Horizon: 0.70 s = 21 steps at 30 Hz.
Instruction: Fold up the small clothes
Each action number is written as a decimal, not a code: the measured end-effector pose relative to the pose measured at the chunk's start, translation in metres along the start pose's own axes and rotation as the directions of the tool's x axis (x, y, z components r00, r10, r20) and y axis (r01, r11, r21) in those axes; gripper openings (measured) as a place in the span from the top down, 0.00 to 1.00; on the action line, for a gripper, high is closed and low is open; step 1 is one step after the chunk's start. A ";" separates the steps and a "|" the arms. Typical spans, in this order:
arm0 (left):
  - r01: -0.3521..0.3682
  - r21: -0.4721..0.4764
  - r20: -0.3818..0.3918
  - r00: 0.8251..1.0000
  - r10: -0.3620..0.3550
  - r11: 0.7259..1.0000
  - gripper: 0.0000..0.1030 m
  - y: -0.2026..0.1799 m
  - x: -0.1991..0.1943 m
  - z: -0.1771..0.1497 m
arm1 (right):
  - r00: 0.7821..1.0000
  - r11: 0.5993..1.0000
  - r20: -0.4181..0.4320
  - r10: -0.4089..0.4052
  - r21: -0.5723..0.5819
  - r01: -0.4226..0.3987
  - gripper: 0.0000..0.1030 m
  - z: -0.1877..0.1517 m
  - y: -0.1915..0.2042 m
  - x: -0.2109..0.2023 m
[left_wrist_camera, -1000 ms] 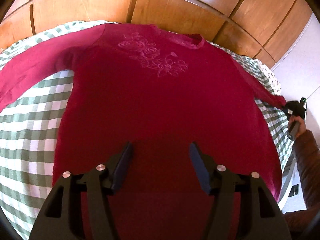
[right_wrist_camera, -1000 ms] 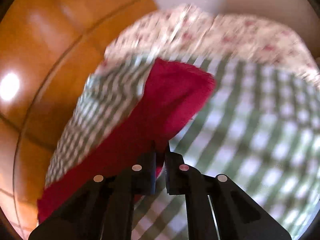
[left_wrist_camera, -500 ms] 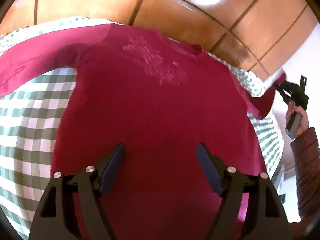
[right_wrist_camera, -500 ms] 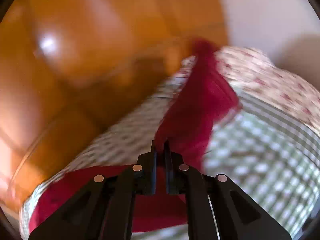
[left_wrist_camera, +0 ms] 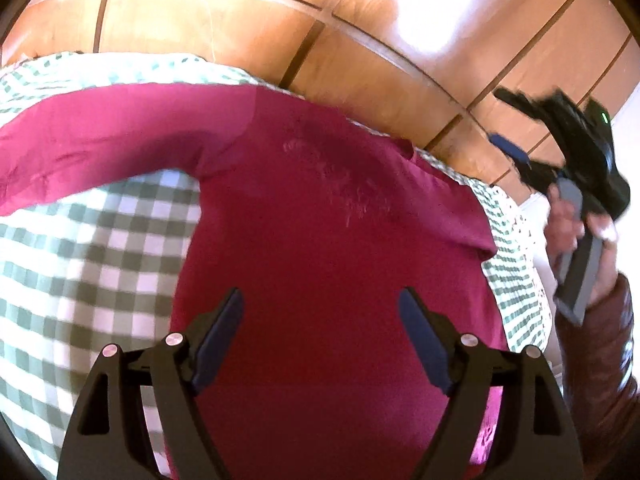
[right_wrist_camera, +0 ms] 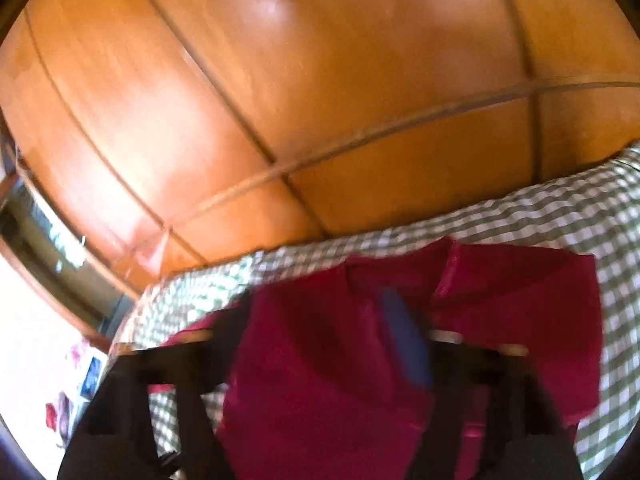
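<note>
One wooden panelled wall [left_wrist_camera: 248, 24] stood behind everything. In front of it lay one green-and-white checked bedspread [left_wrist_camera: 100, 248], and on that spread lay one dark pink long-sleeved top [left_wrist_camera: 320, 240], front up, with its neckline toward the wall. One sleeve [left_wrist_camera: 100, 136] stretched out flat across the spread, away from the body of the top. The other sleeve lay folded in over the body, seen only from the right wrist view [right_wrist_camera: 520, 300].

Two grippers were in use. The left gripper [left_wrist_camera: 320, 340] hovered above the lower part of the top with its jaws wide apart and nothing between them; whether the fingertips touched the cloth could not be told. The right gripper [right_wrist_camera: 320, 344] was opening, its jaws spread with the top's fabric showing between them, though blur hid whether a pad touched it.

The left wrist view alone showed the right gripper from outside [left_wrist_camera: 560, 140], raised beside the spread's edge near the wall, gripped by one hand [left_wrist_camera: 576, 224] in a brown sleeve [left_wrist_camera: 600, 360]. The right wrist view alone showed a window frame [right_wrist_camera: 48, 240] beside the wall.
</note>
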State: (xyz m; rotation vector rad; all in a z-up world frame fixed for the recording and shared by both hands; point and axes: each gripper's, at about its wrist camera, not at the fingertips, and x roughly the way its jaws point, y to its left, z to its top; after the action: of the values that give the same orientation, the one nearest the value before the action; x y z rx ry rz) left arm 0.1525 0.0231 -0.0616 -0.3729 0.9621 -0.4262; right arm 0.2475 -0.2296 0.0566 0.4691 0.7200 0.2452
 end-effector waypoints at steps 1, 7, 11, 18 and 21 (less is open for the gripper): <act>0.006 -0.004 0.004 1.000 -0.006 1.000 0.24 0.001 0.001 0.004 | 1.000 1.000 0.005 -0.012 0.013 0.012 0.29 -0.002 -0.009 -0.008; 0.026 -0.022 -0.001 1.000 -0.026 0.999 0.28 -0.001 0.026 0.036 | 0.989 0.983 -0.011 -0.148 0.106 0.149 0.29 -0.044 -0.072 -0.049; 0.009 -0.031 -0.033 0.999 -0.010 0.999 0.35 -0.002 0.055 0.059 | 0.973 0.950 -0.070 -0.220 0.211 0.230 0.29 -0.088 -0.123 -0.070; -0.027 -0.044 -0.077 0.997 0.023 0.999 0.45 -0.014 0.107 0.092 | 0.962 0.912 -0.080 -0.260 0.306 0.272 0.29 -0.114 -0.160 -0.085; -0.015 -0.023 -0.088 0.996 0.013 1.000 0.81 -0.023 0.122 0.101 | 0.965 0.925 -0.057 -0.257 0.274 0.263 0.29 -0.103 -0.152 -0.078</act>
State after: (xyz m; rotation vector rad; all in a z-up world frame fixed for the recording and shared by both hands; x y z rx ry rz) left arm 0.2948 -0.0462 -0.0833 -0.3708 1.0557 -0.4221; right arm 0.1286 -0.3569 -0.0408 0.6339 0.8321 -0.1051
